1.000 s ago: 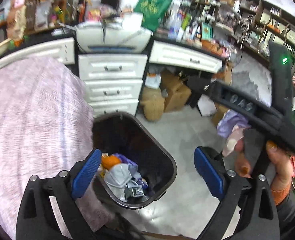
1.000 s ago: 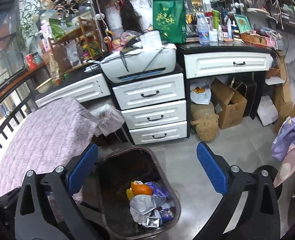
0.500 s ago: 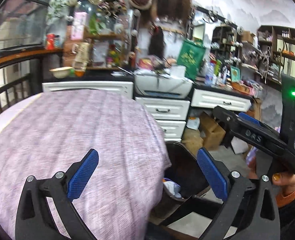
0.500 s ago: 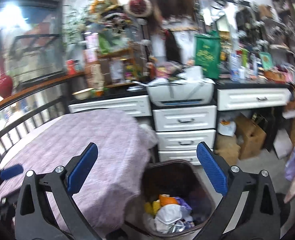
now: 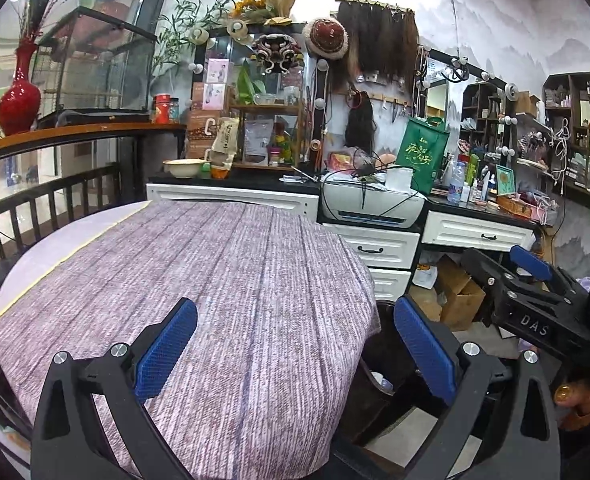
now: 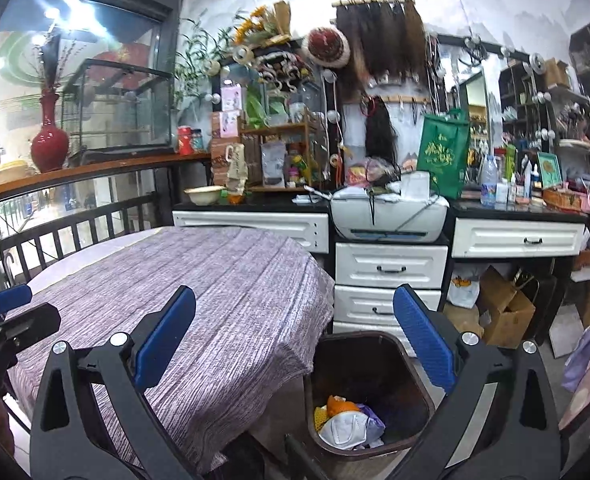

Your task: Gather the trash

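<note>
A dark brown trash bin (image 6: 367, 360) stands on the floor beside the table, holding a white face mask (image 6: 345, 428), orange peel and other scraps. Its rim also shows in the left wrist view (image 5: 379, 376), mostly hidden by the tablecloth. My left gripper (image 5: 291, 352) is open and empty above the purple tablecloth (image 5: 215, 300). My right gripper (image 6: 293, 344) is open and empty, above the table's corner and the bin. The right gripper also appears in the left wrist view (image 5: 531, 284), and the left gripper's tip in the right wrist view (image 6: 7, 300).
White drawers (image 6: 391, 268) with a printer (image 6: 387, 216) on top stand behind the bin. Cardboard boxes (image 6: 503, 312) sit under the desk. A black railing (image 5: 43, 204) runs along the left. Cluttered shelves fill the back wall.
Both grippers have lifted and tilted up from over the bin toward the table. The views now look across the tablecloth to the back wall. Both stay open and empty.
</note>
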